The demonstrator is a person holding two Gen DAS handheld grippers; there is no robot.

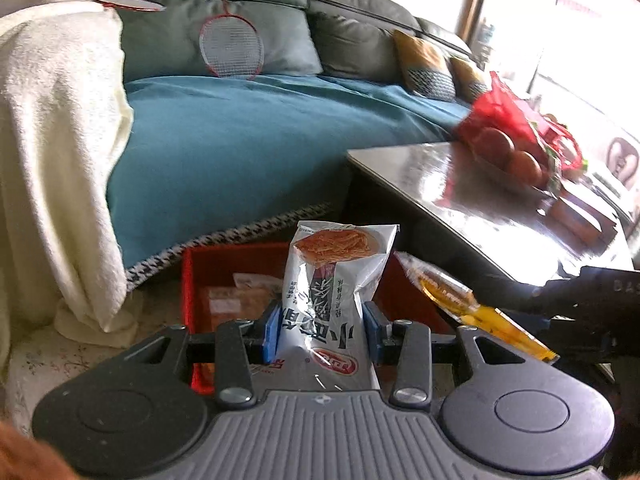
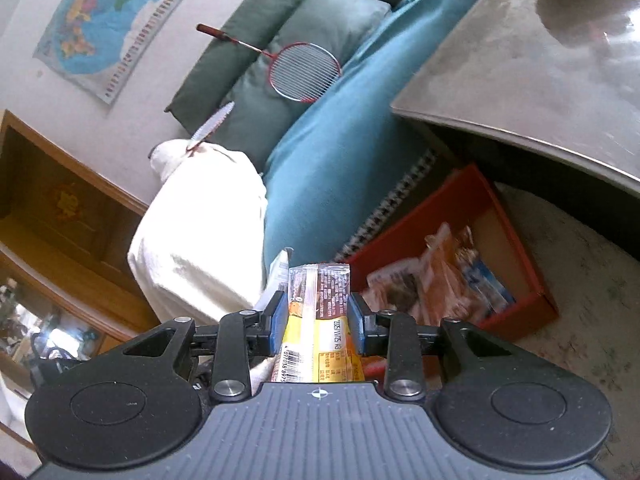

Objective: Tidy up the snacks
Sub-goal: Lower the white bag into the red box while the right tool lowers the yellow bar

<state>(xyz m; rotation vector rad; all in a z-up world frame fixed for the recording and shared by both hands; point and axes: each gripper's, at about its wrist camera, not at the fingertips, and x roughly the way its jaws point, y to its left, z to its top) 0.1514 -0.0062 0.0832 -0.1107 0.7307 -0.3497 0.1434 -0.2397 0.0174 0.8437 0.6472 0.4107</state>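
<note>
Left gripper point(image 1: 320, 332) clamps a white snack bag point(image 1: 332, 280), right gripper point(image 2: 318, 320) a yellow packet point(image 2: 320, 320), seemingly above the red box's rim point(image 2: 472, 176).

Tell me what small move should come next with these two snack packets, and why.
Probably carry both over the open red cardboard box and lower them in. The left gripper is shut on the white noodle-snack bag, the right gripper on the yellow and brown wrapped bar. The box on the floor already holds other packets, and both snacks are above it, outside its walls.
</note>
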